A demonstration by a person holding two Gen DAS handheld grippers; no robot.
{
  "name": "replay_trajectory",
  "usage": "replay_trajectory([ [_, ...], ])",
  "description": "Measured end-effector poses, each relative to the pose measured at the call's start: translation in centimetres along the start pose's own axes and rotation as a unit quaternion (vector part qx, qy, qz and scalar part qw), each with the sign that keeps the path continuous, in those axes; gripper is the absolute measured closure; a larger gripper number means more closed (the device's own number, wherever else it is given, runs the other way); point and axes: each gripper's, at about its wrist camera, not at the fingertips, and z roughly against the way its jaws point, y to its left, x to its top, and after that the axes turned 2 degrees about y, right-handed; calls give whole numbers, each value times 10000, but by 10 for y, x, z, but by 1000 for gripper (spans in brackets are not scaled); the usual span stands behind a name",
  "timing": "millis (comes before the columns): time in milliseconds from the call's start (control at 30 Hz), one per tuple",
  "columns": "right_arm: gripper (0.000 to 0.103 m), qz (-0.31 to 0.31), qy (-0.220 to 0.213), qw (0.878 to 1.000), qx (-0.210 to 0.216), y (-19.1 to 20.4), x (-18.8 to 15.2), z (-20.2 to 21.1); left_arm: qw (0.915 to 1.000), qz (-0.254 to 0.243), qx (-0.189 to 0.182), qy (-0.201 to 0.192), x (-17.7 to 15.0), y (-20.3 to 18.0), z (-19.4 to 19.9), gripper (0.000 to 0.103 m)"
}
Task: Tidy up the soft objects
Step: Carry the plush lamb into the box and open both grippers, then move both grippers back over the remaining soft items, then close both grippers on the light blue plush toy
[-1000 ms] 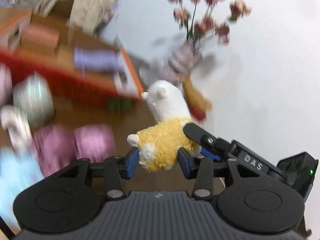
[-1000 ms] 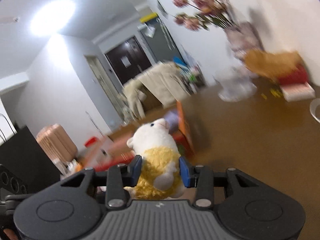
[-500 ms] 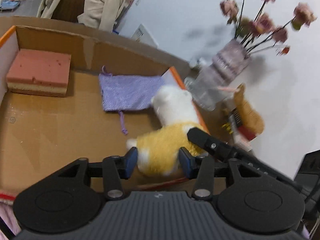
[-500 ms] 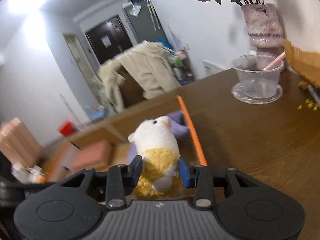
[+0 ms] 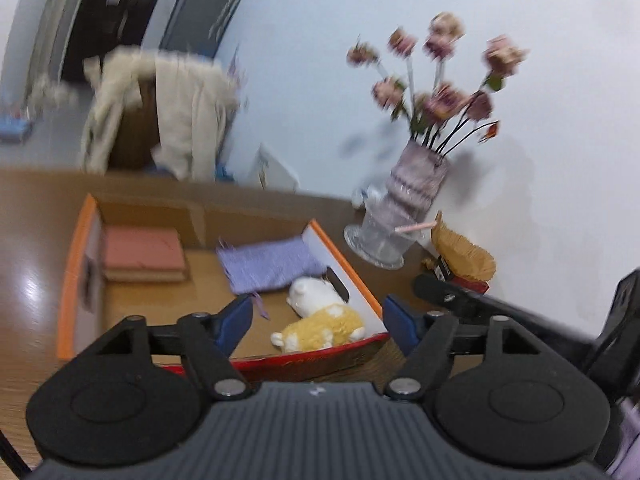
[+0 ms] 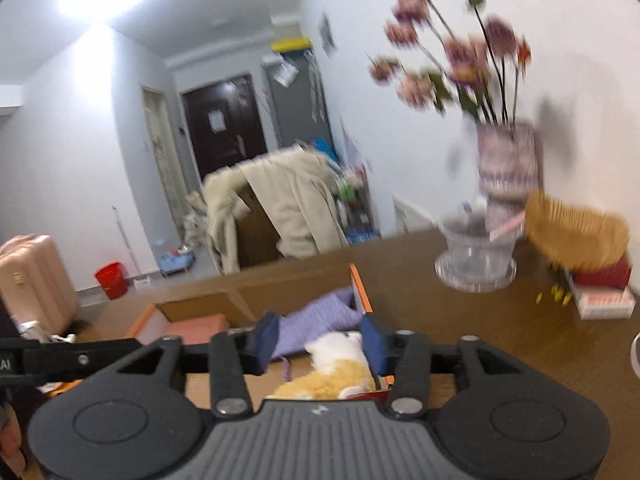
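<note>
A white and yellow plush toy (image 5: pixel 318 314) lies on its side in the near right corner of an orange-rimmed cardboard box (image 5: pixel 70 264). It also shows in the right wrist view (image 6: pixel 332 364). In the box lie a purple cloth (image 5: pixel 270 264) and a pink sponge block (image 5: pixel 142 252). My left gripper (image 5: pixel 318 320) is open and empty above the box's near edge. My right gripper (image 6: pixel 320 338) is open and empty just above the toy.
A vase of pink flowers (image 5: pixel 416 184) stands at the wall on the right, with a clear plastic cup (image 5: pixel 380 236) and a straw-coloured brush on a red box (image 5: pixel 464 256) beside it. A chair draped with a beige coat (image 5: pixel 160 116) stands beyond the wooden table (image 6: pixel 460 320).
Both grippers opened and let go of the plush toy. It dropped into the box's near right corner and lies on its side. Both grippers pulled back and up.
</note>
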Motion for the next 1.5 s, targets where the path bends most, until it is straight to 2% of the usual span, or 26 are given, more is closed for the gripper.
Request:
replay_trajectory([
  [67,55,124,-117,9998,66,7,-3,24,9995,-200,74,-235,-10,-4,29,20],
  [167,42,255,-408,9987,154,19,-14,58,9977,-407,232,-492,-31,-2,63,17],
  [300,36,507,-705,9962,24,37,-37,94,9936,-652,483,-783,-64,3,102,8],
  [400,31,584,-820,9949,4,47,-59,114,9871,-933,613,-1144,-93,6,128,2],
  [500,27,599,-859,9945,-30,54,-85,127,9823,-1179,641,-1309,-127,14,142,1],
  [667,19,608,-830,9942,-313,61,-145,141,9864,-1073,748,-998,-167,33,145,1],
  [867,16,533,-246,9975,-385,64,-200,141,9874,-1083,764,-860,-189,45,152,1],
  [967,16,487,-197,9980,-339,70,-207,143,9877,-1076,772,-831,-194,48,154,1],
  [1133,18,712,-404,9965,-172,82,-206,149,9890,-939,835,-781,-198,56,155,1],
  [1367,26,818,-201,9964,57,95,-207,141,9908,-822,909,-564,-194,64,143,1],
  [1500,32,776,-141,9968,107,97,-205,135,9929,-770,811,-410,-190,64,136,11],
])
